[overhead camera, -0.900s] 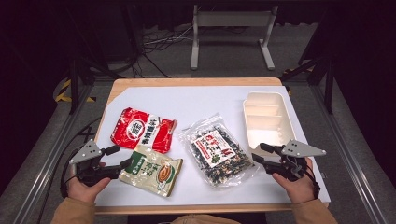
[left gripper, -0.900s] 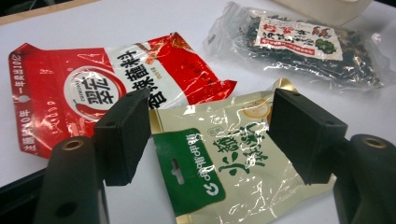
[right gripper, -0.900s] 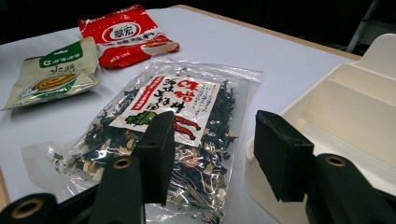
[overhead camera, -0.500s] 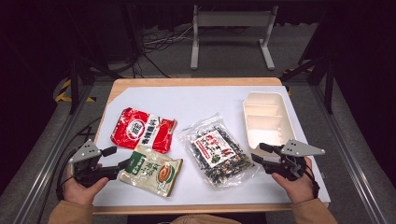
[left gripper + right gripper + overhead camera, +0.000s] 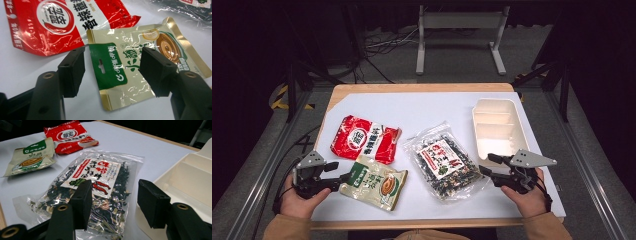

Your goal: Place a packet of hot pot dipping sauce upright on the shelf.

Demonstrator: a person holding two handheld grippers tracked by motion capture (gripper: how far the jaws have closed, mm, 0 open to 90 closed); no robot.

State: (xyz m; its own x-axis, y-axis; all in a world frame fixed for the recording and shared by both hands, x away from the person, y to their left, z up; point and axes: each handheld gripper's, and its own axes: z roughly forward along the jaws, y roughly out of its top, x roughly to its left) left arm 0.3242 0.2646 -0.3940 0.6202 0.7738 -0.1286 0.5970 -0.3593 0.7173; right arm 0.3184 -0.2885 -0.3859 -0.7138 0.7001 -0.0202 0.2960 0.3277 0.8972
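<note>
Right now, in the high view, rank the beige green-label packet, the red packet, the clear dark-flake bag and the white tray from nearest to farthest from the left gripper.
1. Beige green-label packet, right at the open jaws of the left gripper.
2. Red packet, just beyond it.
3. Clear dark-flake bag, mid-table.
4. White tray, far right side.

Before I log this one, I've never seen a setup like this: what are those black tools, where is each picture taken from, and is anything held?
A person sits at a white table with a hand-held two-jaw claw in each hand. The high view looks down from above; the other two views ride on the claws.

The left claw is open, its jaws either side of the green header of a beige-and-green pouch, not pressing it. The right claw is open too, between a clear bag of dried seaweed mix and a cream compartment tray. A red packet lies farther back. Nothing is held.
</note>
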